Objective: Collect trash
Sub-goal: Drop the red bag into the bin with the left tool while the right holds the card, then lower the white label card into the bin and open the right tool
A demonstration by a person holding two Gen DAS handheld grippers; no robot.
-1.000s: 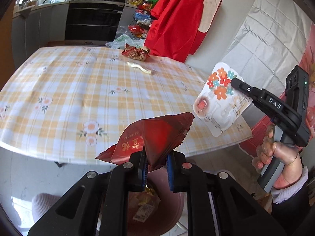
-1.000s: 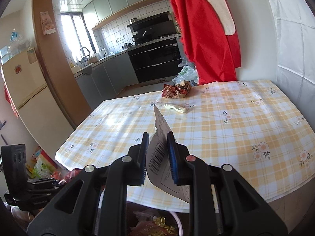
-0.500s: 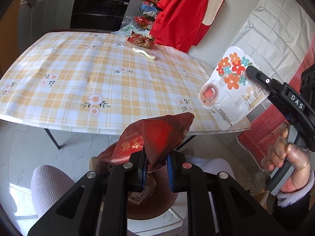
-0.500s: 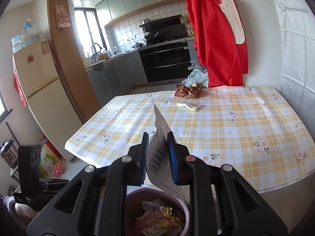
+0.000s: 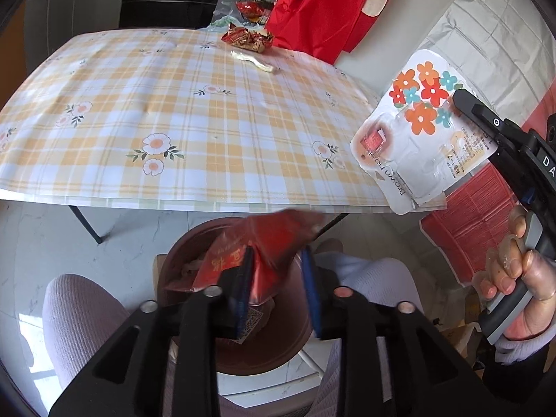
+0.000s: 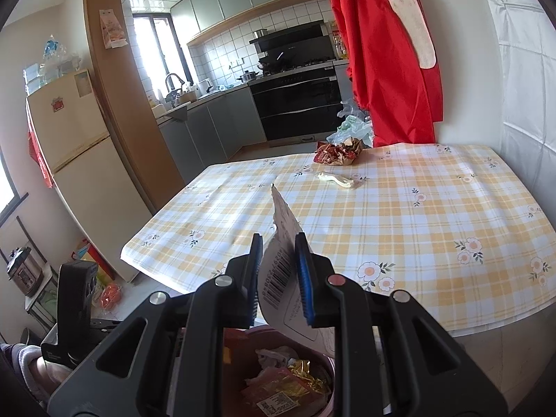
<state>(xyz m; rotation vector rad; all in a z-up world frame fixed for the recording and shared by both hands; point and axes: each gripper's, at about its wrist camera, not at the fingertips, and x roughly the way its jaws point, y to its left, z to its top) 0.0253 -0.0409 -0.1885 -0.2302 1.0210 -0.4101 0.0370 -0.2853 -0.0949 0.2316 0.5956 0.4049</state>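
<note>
My left gripper [image 5: 276, 278] hangs over a dark red bin [image 5: 180, 253] on the floor, its jaws opening. A red snack wrapper [image 5: 274, 243], blurred, sits between them, leaning on the left pad and free of the right one. My right gripper [image 6: 278, 253] is shut on a white flowered package [image 5: 413, 139], held upright above the bin's pink rim [image 6: 330, 361] at the table's near edge. In the right wrist view the package [image 6: 283, 222] shows its barcode. A red-gold wrapper [image 6: 338, 153] and a white strip [image 6: 338, 180] lie at the table's far side.
The table wears a yellow checked cloth [image 5: 173, 104]. The person's knees [image 5: 80, 312] flank the bin, which holds several scraps. A red garment [image 6: 385, 52] hangs behind the table. A fridge [image 6: 80, 173] stands to the left, kitchen cabinets beyond.
My left gripper sank from the table's edge to over the bin and its jaws parted, loosening the red wrapper. The right gripper, still holding the package, shifted slightly.
</note>
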